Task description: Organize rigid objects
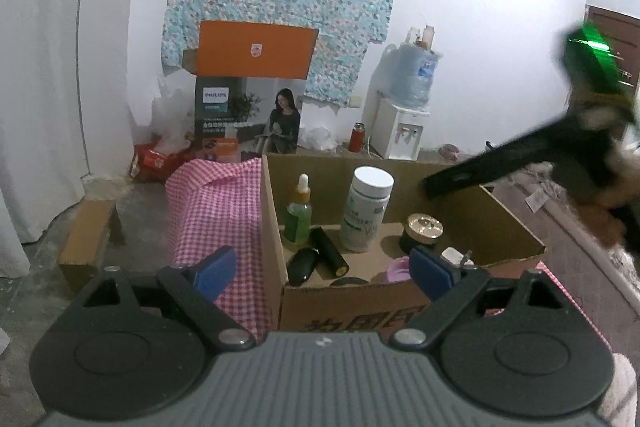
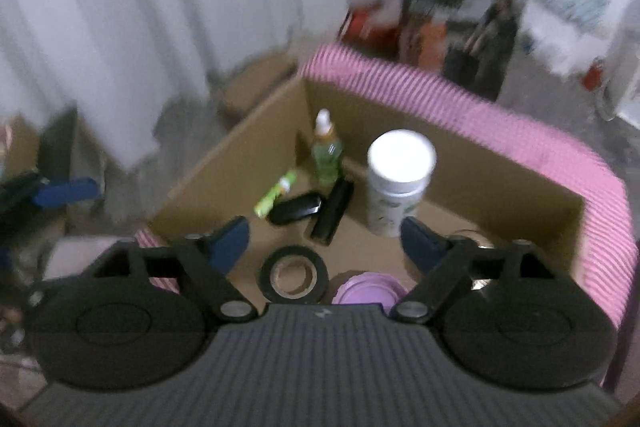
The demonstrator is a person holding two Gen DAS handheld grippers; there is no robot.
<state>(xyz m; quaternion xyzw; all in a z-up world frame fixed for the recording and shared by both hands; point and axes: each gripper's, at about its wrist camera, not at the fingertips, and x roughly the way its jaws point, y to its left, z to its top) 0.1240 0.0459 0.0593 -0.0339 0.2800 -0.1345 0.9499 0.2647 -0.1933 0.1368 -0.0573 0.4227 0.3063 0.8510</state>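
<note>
An open cardboard box [image 1: 273, 211] [image 2: 240, 147] stands on a pink checked cloth [image 1: 216, 211]. In it are a green dropper bottle [image 1: 298, 215] [image 2: 328, 155], a white bottle [image 1: 366, 213] [image 2: 400, 183], a black cylinder [image 1: 330, 253] [image 2: 332, 211], a black oval case [image 1: 302, 267] [image 2: 296, 209], a green tube [image 2: 276, 195], a black tape roll [image 2: 294, 273], a pink lid [image 2: 368, 289] and a gold-lidded jar [image 1: 424, 231]. My left gripper [image 1: 324, 271] is open at the box's near corner, holding nothing. My right gripper [image 2: 325, 243] hangs open above the box, nothing between its pads; this view is blurred.
A water dispenser [image 1: 400, 131], a red flask [image 1: 356, 137] and a printed carton [image 1: 248, 123] with an orange box [image 1: 256, 49] on top stand by the far wall. Flat cardboard [image 1: 86, 239] lies on the floor at the left. White curtains [image 2: 120, 7] hang beyond the box.
</note>
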